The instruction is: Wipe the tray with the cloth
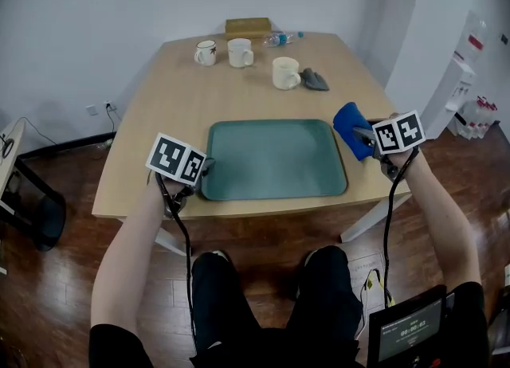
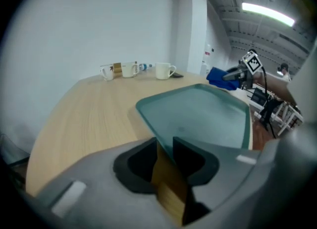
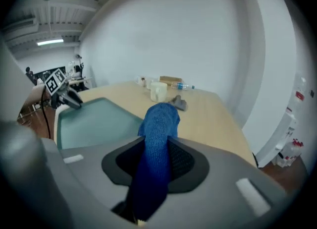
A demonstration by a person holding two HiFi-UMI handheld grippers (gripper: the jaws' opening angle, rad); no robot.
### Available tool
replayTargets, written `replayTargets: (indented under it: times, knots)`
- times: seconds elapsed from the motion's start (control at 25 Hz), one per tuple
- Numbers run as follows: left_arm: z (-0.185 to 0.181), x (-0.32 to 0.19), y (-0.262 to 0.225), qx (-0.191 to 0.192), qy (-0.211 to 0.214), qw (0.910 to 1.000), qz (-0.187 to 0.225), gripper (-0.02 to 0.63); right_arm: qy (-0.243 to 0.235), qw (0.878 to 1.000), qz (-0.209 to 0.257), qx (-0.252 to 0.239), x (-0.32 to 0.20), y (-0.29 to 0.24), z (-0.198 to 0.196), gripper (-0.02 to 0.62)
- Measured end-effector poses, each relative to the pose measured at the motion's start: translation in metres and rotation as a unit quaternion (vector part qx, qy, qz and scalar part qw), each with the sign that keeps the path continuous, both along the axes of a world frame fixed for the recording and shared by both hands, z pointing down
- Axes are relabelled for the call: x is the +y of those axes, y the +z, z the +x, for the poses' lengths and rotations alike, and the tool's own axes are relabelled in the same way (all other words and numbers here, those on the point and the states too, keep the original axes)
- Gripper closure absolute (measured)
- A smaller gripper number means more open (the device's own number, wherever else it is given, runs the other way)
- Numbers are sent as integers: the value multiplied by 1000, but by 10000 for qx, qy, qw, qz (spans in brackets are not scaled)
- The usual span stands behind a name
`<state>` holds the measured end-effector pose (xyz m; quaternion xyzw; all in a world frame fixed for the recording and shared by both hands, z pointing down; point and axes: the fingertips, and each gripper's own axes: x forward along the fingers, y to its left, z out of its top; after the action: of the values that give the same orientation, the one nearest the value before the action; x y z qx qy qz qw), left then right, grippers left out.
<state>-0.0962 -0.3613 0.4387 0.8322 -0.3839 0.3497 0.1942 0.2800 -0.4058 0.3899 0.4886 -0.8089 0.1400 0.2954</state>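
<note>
Blue knit cloth (image 1: 348,123), soft and light, is pinched in the right tongs (image 1: 364,140) just beside the right edge of the teal tray (image 1: 275,159), above the bench (image 1: 159,103). The left tongs (image 1: 205,169) clamp the tray's near-left rim, a wise hold, since that smooth, light tray would likely slide under wiping.

White wall (image 1: 96,8), dark wood floor (image 1: 68,279)

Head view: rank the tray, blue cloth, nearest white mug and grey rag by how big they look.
1. tray
2. blue cloth
3. white mug
4. grey rag
The blue cloth is held nearer the camera than the white mug, so its lead over the mug may be only apparent.
</note>
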Motion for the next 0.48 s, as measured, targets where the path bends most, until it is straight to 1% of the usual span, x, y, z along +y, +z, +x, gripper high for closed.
replayTargets:
  times: [0.04, 0.12, 0.16, 0.28, 0.36, 0.44, 0.48]
  knots:
    - [0, 7, 0, -8, 32, 10000, -39, 500, -75, 9999, 43, -110, -3, -7, -16, 480]
    - [1, 19, -1, -40, 85, 9999, -45, 489, -217, 9998, -26, -42, -9, -11, -44, 479]
    - [1, 24, -1, -54, 97, 9999, -21, 488, -256, 9995, -122, 120, -12, -7, -54, 479]
    - [1, 32, 0, -52, 81, 9999, 82, 480, -242, 9951, -470, 839, -21, 19, -73, 479]
    - [-1, 34, 1, 30, 30, 9999, 128, 481, -282, 9910, -570, 1181, -26, 31, -87, 479]
    - [-2, 33, 1, 140, -2, 9998, 147, 482, -431, 9893, -565, 1276, -29, 32, -112, 479]
    - [-3, 33, 1, 165, -3, 9997, 156, 482, -536, 9894, -568, 1222, -30, 31, -128, 479]
